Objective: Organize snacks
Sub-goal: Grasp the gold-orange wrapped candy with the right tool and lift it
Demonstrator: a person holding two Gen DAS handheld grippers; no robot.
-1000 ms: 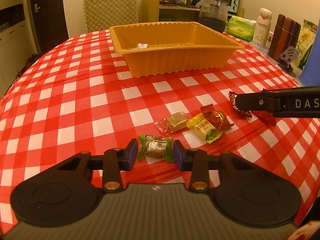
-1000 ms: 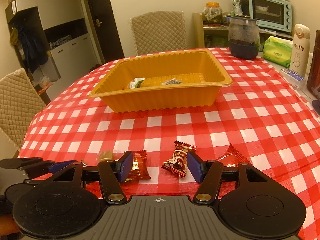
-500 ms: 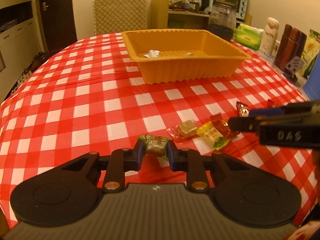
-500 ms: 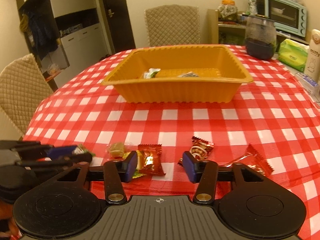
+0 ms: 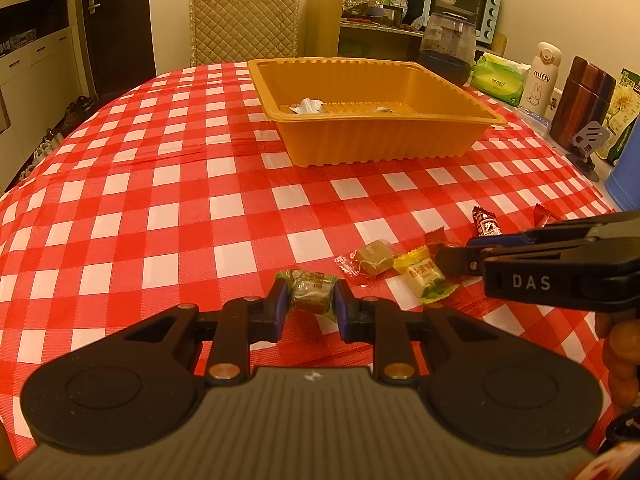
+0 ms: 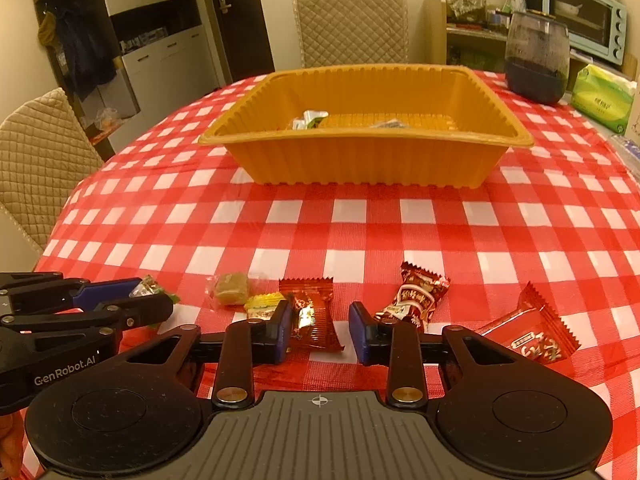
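My left gripper (image 5: 310,298) is shut on a green-wrapped candy (image 5: 311,295) and holds it just above the checked cloth. My right gripper (image 6: 319,318) is open around a red-gold candy (image 6: 310,318) that lies on the cloth, its left finger touching the wrapper. Close by lie a clear-wrapped tan candy (image 6: 229,289), a yellow candy (image 6: 262,303), a dark red candy (image 6: 416,298) and a red packet (image 6: 528,332). The orange tray (image 6: 360,160) stands further back with a few wrapped snacks inside. The left gripper also shows in the right wrist view (image 6: 154,300).
A dark glass jar (image 6: 536,58), a green tissue pack (image 6: 602,96), a white miffy bottle (image 5: 540,74) and a brown canister (image 5: 580,100) stand at the table's right. Quilted chairs (image 6: 352,26) stand behind and left of the table. A toaster oven sits on a back shelf.
My left gripper has closed on the green candy and lifted it slightly. My right gripper has shifted left from the dark red candy and now brackets the red-gold candy.
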